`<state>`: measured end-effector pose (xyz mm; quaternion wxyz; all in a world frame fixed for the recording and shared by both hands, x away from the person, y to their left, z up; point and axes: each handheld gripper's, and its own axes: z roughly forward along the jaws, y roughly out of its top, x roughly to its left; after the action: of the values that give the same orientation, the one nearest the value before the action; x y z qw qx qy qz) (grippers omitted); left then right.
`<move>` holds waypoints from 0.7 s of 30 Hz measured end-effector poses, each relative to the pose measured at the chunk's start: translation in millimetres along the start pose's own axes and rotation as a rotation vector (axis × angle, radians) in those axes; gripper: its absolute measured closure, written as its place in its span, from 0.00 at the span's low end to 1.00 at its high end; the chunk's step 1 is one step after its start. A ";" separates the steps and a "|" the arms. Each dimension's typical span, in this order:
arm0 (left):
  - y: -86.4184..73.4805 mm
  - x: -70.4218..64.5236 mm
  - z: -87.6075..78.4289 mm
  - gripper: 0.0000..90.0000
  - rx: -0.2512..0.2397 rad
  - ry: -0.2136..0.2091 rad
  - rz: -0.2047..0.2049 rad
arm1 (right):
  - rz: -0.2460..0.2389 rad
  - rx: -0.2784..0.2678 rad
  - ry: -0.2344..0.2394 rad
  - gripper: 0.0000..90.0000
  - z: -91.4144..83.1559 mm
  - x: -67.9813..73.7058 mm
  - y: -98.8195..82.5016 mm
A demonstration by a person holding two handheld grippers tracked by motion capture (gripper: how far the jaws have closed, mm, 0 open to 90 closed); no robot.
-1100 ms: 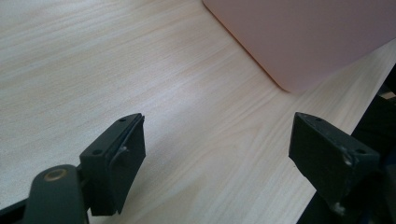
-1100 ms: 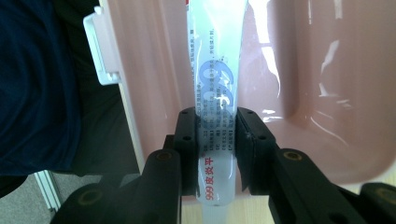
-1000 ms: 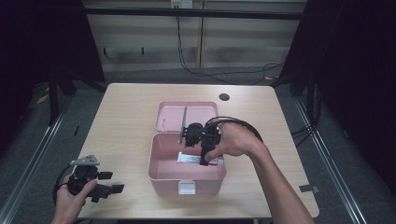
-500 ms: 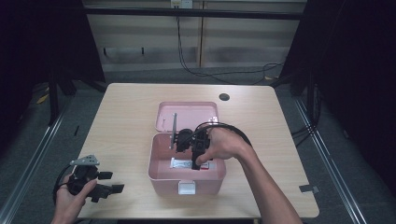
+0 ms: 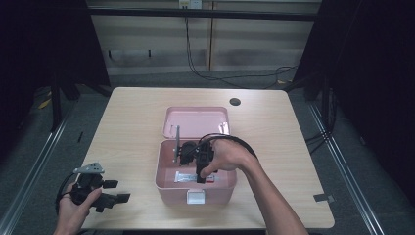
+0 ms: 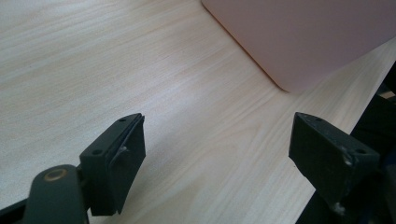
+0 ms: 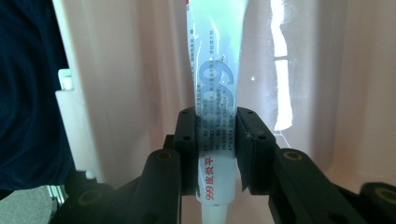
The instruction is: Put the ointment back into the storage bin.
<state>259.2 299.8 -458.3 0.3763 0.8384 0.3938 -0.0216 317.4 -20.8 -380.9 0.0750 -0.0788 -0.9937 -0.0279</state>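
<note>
An open pink box [image 5: 164, 178] stands mid-table, its lid [image 5: 195, 122] lying back behind it. My right gripper [image 5: 199, 177] reaches down into the box and is shut on a white ointment tube [image 5: 188, 177]. The right gripper view shows the tube [image 7: 217, 70], printed in blue and red, clamped between the pads of my right gripper [image 7: 217, 149], with the pink inner wall [image 7: 140, 70] behind it. At the table's front left corner my left gripper [image 5: 115, 192] rests in a hand. In its own view my left gripper [image 6: 219, 135] stands open over bare wood, the box's corner [image 6: 303, 37] ahead.
A white latch [image 5: 196, 197] sits on the box's front wall. A dark round hole [image 5: 235, 102] marks the tabletop at the back right. Black cables [image 5: 230, 78] trail across the floor beyond the table. The table's front edge [image 5: 147, 227] runs close to my left hand.
My right gripper has sunk lower into the pink box and shifted toward its front left, still with the tube. The left gripper has stayed put.
</note>
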 end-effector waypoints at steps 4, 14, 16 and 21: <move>0.0 0.0 0.0 0.21 -0.001 0.001 -0.001 | -0.004 0.001 0.007 0.80 3.6 -0.5 2.0; 0.1 0.1 0.1 0.21 0.002 -0.003 0.000 | -0.012 0.008 0.038 0.80 20.2 -3.8 7.0; 0.1 0.1 0.1 0.21 0.003 -0.003 0.000 | -0.017 0.016 0.040 0.80 22.2 -4.0 8.2; 0.1 0.0 0.0 0.21 0.002 -0.003 -0.001 | -0.021 0.019 0.051 0.80 29.0 -5.2 10.3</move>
<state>259.3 299.8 -458.2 0.3760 0.8386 0.3934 -0.0234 319.9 -9.5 -409.9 0.1007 -0.0671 -0.9924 -0.0212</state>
